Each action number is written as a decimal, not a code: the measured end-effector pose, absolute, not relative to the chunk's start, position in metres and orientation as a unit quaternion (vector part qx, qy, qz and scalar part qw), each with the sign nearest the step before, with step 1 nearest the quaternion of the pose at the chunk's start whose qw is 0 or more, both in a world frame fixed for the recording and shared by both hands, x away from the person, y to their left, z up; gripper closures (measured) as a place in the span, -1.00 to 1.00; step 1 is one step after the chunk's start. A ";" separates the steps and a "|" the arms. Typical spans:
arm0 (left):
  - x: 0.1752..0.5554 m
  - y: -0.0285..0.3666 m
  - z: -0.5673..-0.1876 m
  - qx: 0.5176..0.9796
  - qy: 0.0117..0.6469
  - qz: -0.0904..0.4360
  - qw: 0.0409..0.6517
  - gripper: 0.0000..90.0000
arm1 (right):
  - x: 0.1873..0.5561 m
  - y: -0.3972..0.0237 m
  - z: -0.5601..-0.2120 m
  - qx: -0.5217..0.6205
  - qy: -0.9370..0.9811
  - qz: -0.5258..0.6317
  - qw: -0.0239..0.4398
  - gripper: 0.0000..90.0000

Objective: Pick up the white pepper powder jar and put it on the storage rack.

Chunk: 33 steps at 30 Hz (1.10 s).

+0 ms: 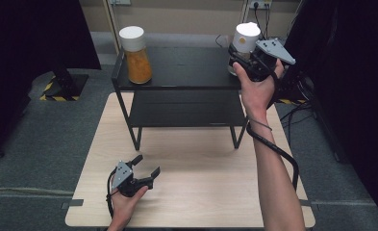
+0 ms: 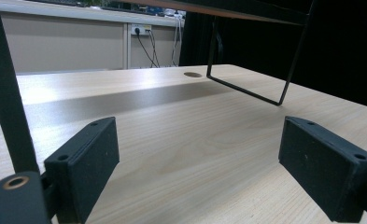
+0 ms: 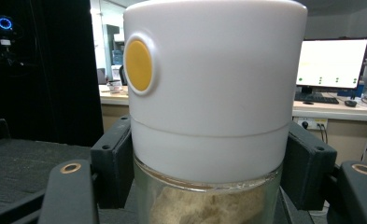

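At the near left of the table (image 1: 201, 192), our left gripper (image 1: 147, 167) rests with jaws wide apart, holding nothing. At the far right, over the black shelf (image 1: 177, 67), our right gripper (image 1: 239, 57) clamps a jar (image 3: 214, 93) just below its lid. It is clear glass, tan contents, tall white lid with a yellow disc (image 3: 138, 65).

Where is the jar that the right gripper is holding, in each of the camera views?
High view: white-lidded jar upper right, in the right gripper over the black shelf.
Right gripper view: jar centre, close up, between both pads.
Left gripper view: not in it.
Shared landmark: the black shelf, also in the left gripper view.
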<state>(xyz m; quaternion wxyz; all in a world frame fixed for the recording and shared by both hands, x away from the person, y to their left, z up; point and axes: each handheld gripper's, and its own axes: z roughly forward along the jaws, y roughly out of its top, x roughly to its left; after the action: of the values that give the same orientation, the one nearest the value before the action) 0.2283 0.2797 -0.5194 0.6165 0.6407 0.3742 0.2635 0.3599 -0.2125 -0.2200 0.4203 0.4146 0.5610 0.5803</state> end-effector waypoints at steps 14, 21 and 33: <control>0.228 0.280 -0.519 0.641 0.374 0.264 0.616 -0.74 | 0.362 -0.211 -0.225 0.405 0.567 0.576 0.427 -0.32; 0.228 0.279 -0.519 0.641 0.375 0.264 0.616 -0.74 | 0.363 -0.212 -0.223 0.410 0.567 0.577 0.421 -0.32; 0.228 0.279 -0.520 0.640 0.375 0.266 0.616 -0.74 | 0.356 -0.218 -0.219 0.405 0.566 0.588 0.411 -0.58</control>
<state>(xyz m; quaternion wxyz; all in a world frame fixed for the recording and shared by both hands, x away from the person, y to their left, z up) 0.2276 0.2790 -0.5195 0.6160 0.6398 0.3750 0.2657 0.3563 -0.2178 -0.2185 0.4109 0.4050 0.5664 0.5885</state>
